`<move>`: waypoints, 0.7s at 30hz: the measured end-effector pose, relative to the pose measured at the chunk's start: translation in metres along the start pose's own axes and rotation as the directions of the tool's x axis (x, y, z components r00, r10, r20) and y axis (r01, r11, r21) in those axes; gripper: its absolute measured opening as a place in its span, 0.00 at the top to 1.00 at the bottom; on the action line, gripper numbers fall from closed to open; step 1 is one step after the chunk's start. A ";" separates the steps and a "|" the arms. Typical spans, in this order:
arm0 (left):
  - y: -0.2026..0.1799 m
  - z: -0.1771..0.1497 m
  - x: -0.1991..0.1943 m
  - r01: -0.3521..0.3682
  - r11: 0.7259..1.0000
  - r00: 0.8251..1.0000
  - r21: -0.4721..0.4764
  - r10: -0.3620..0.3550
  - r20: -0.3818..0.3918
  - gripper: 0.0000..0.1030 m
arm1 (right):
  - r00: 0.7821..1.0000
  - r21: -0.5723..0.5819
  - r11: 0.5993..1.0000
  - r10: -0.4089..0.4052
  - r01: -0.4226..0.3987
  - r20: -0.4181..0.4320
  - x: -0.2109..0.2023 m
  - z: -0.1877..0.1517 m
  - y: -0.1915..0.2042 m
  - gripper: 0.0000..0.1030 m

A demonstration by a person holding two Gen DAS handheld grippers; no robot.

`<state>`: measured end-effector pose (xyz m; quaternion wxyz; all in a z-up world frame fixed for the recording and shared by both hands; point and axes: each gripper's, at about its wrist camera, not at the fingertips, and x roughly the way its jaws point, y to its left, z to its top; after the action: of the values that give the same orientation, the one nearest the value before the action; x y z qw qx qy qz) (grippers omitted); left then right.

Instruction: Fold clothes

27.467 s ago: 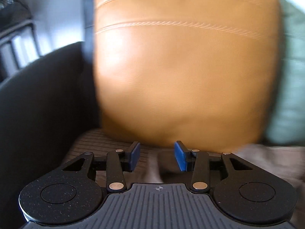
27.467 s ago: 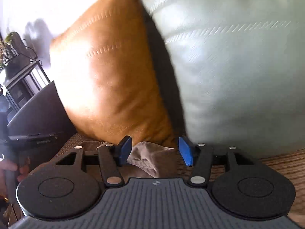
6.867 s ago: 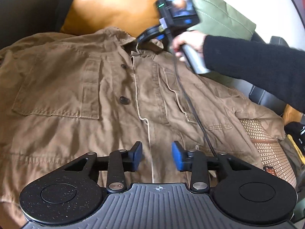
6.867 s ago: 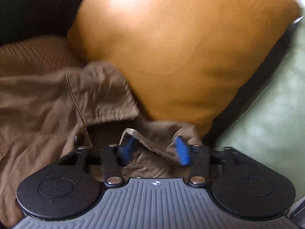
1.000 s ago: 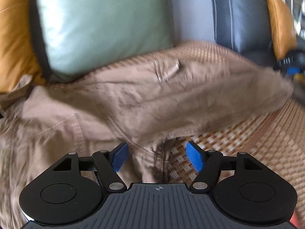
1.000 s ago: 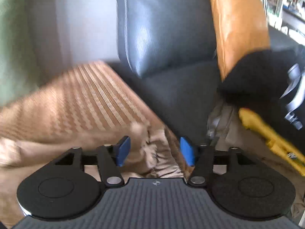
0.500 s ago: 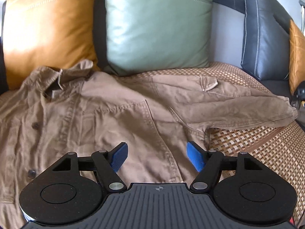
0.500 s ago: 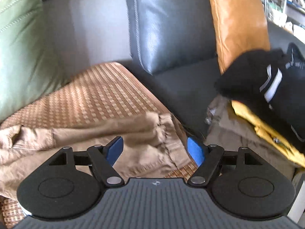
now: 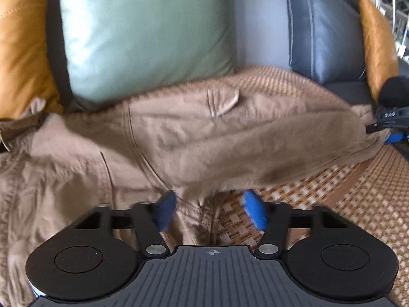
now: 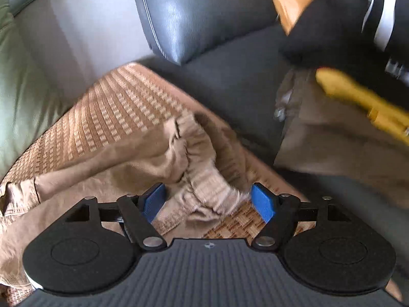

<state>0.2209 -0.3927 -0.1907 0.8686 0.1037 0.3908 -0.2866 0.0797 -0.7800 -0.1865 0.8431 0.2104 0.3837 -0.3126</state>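
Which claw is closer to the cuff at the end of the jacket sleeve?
Right. The right claw is open right around the gathered cuff. The left claw is open at the sleeve's armpit end, with the cuff far off at its right.

tan jacket (image 9: 204, 138), green cushion (image 9: 143, 33), checked brown mat (image 9: 319, 194)

Left wrist view low, close over brown jacket (image 9: 179, 138), facing sofa back; right wrist view close at sleeve cuff (image 10: 202, 158), facing sofa corner; both share the sleeve
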 end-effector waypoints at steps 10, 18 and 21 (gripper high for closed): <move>-0.007 -0.009 0.003 -0.085 0.992 0.996 0.094 0.083 0.022 0.68 | 0.996 0.120 0.991 0.059 -0.067 0.070 -0.041 0.015 -0.006 0.85; 0.046 -0.013 -0.058 -0.023 0.996 0.998 -0.088 0.028 0.054 0.37 | 0.901 -0.127 0.925 0.379 -0.359 0.211 -0.209 0.067 0.126 0.86; 0.086 -0.021 -0.096 -0.020 0.989 0.994 -0.146 0.035 0.103 0.34 | 0.840 -0.276 0.853 0.502 -0.442 0.205 -0.273 0.071 0.207 0.86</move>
<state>0.2071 -0.2740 -0.1380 0.8971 0.0305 0.3626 -0.2506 0.1194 -0.5742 0.0933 0.9561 0.1607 0.2330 -0.0758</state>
